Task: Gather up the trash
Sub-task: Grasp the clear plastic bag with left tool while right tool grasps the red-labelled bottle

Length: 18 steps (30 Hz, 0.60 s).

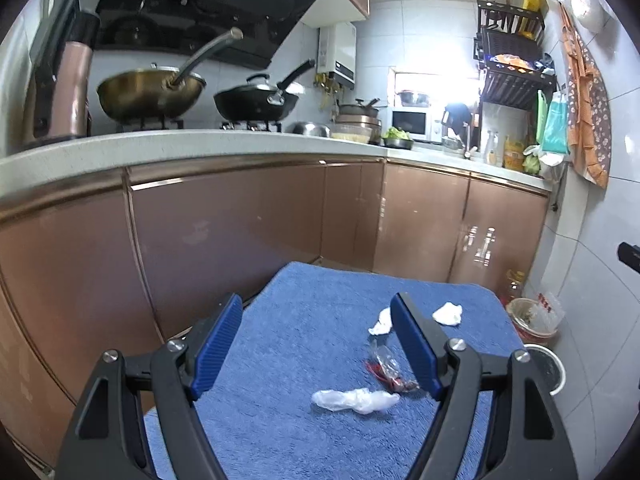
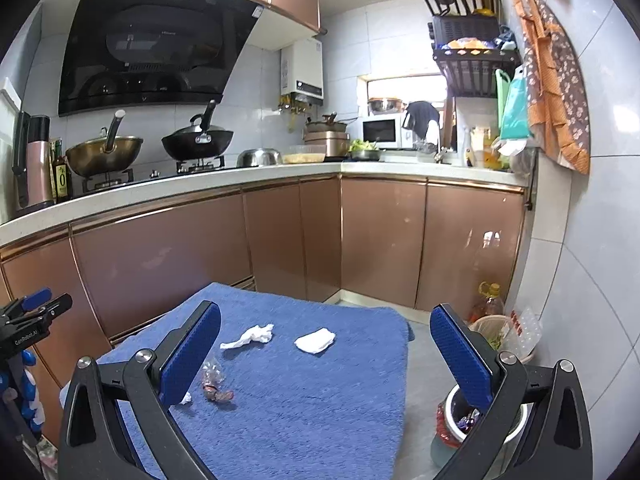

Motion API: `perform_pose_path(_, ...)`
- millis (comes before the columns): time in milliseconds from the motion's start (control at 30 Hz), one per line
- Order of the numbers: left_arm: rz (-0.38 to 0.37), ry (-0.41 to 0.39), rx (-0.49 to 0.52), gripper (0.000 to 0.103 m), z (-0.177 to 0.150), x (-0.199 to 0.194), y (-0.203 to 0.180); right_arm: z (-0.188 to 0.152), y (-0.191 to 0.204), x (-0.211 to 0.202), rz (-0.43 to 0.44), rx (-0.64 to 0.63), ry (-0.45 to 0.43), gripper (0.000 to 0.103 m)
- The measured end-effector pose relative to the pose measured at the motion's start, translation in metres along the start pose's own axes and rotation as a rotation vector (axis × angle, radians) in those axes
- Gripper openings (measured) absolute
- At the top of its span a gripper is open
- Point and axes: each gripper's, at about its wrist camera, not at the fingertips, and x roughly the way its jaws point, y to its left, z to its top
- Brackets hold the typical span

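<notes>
A blue towel (image 1: 304, 344) covers a low table and also shows in the right wrist view (image 2: 312, 392). On it lie two crumpled white tissues (image 1: 448, 314) (image 1: 380, 322), a clear wrapper with red bits (image 1: 388, 372) and a crumpled clear plastic piece (image 1: 356, 400). In the right wrist view the tissues (image 2: 250, 336) (image 2: 316, 340) and the wrapper (image 2: 214, 384) lie ahead. My left gripper (image 1: 320, 344) is open and empty above the towel. My right gripper (image 2: 326, 354) is open and empty over the towel's right side. A small white bin (image 2: 460, 428) with trash stands on the floor at the right.
Copper-coloured cabinet doors (image 1: 224, 232) run behind the table under a white counter (image 1: 200, 144) with pans. A pink basket (image 1: 532, 320) and an oil bottle (image 2: 486, 300) stand on the floor by the tiled right wall. The left gripper shows at the left edge (image 2: 32, 316).
</notes>
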Motion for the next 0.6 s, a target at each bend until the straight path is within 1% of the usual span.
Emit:
perform_pose_path(67,-0.023,0.008,0.001,0.075,-0.006,0.006,0.002,-0.003,0.002,0.007,0.008,-0.004,0.018,0.101)
perform_pose_path(133,-0.063,0.023,0.015,0.075,-0.012,0.015,0.001,-0.007,0.005,0.014,0.024,-0.006,0.035,0.096)
perform_pose_path(167,-0.078,0.030,0.021,0.075,-0.012,0.019,0.000,-0.008,0.006,0.018,0.030,-0.007,0.045,0.095)
perform_pose_path(233,-0.134,0.051,0.037,0.075,-0.019,0.027,-0.002,-0.012,0.008,0.027,0.042,-0.008,0.068,0.091)
perform_pose_path(333,-0.214,0.103,0.091,0.076,-0.034,0.047,-0.009,-0.019,0.012,0.041,0.056,-0.006,0.106,0.084)
perform_pose_path(500,-0.323,0.214,0.155,0.075,-0.060,0.083,-0.021,-0.033,0.018,0.070,0.086,-0.005,0.174,0.081)
perform_pose_path(600,-0.367,0.275,0.199,0.076,-0.077,0.103,-0.030,-0.042,0.023,0.089,0.107,-0.008,0.216,0.081)
